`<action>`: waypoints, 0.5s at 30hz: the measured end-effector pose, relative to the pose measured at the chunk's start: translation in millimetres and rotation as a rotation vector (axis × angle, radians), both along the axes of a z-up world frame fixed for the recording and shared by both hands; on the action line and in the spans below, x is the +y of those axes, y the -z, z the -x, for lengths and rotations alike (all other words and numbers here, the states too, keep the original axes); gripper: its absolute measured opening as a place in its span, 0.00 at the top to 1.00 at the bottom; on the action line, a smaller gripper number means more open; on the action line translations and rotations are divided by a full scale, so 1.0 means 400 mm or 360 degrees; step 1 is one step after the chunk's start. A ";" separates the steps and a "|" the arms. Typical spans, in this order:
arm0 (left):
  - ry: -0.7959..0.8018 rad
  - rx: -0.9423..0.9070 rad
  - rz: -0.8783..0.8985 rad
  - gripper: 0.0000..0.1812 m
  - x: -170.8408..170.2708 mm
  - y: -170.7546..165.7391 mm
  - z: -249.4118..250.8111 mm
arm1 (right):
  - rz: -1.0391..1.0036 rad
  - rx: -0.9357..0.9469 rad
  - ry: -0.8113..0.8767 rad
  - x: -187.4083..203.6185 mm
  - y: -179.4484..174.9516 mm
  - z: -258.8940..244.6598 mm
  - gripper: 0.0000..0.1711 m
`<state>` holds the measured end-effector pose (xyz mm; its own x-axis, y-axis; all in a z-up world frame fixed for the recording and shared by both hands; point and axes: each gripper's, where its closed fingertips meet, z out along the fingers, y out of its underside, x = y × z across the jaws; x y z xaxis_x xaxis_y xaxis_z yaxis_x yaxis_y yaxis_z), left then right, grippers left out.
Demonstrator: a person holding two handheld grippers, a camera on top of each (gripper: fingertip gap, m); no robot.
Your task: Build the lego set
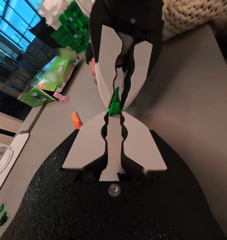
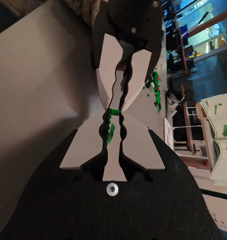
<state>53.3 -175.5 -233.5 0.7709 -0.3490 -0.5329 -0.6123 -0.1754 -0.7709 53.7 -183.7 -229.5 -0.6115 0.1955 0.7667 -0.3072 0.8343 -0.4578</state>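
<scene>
My two grippers meet tip to tip above the grey table (image 1: 175, 90). My left gripper (image 1: 114, 115) is shut on a small green brick (image 1: 115, 107) at its fingertips. My right gripper (image 2: 113, 115) is shut on a thin green studded plate (image 2: 108, 129) that lies along its left finger, with the small green brick (image 2: 115, 112) across its tips. In the left wrist view the right gripper (image 1: 115, 103) comes down from the top, the plate (image 1: 116, 92) between its fingers. In the right wrist view the left gripper (image 2: 114, 107) comes down from the top. Brick and plate touch.
A green set box (image 1: 45, 88), a pink piece (image 1: 61, 98), an orange separator tool (image 1: 76, 122) and a tall green blocky build (image 1: 74, 26) lie to the left. Loose green pieces (image 2: 156, 90), an open instruction booklet (image 2: 220, 136) and a white tray (image 2: 168, 131) lie to the right. The left tips stand about 25 cm off the pink piece (image 1: 61, 98).
</scene>
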 end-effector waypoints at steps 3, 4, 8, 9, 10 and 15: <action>-0.0021 -0.0121 -0.0098 0.88 0.001 -0.032 0.011 | 0.0189 0.0002 -0.0016 0.000 -0.027 0.005 0.91; -0.0024 -0.0153 -0.0126 0.88 0.001 -0.041 0.012 | 0.0253 -0.0008 -0.0018 0.000 -0.035 0.006 0.91; -0.0069 -0.0275 -0.0252 0.89 0.003 -0.077 0.025 | 0.0613 -0.0084 -0.0036 0.002 -0.079 0.012 0.91; -0.0108 -0.0298 -0.0277 0.90 0.004 -0.084 0.036 | 0.0748 -0.0126 -0.0050 0.002 -0.094 0.012 0.91; -0.0147 -0.0321 -0.0302 0.92 0.005 -0.091 0.048 | 0.0892 -0.0176 -0.0063 0.005 -0.111 0.013 0.91; -0.0221 -0.0509 -0.0390 0.93 -0.002 -0.122 0.084 | 0.1416 -0.0436 -0.0018 0.053 -0.148 0.042 0.91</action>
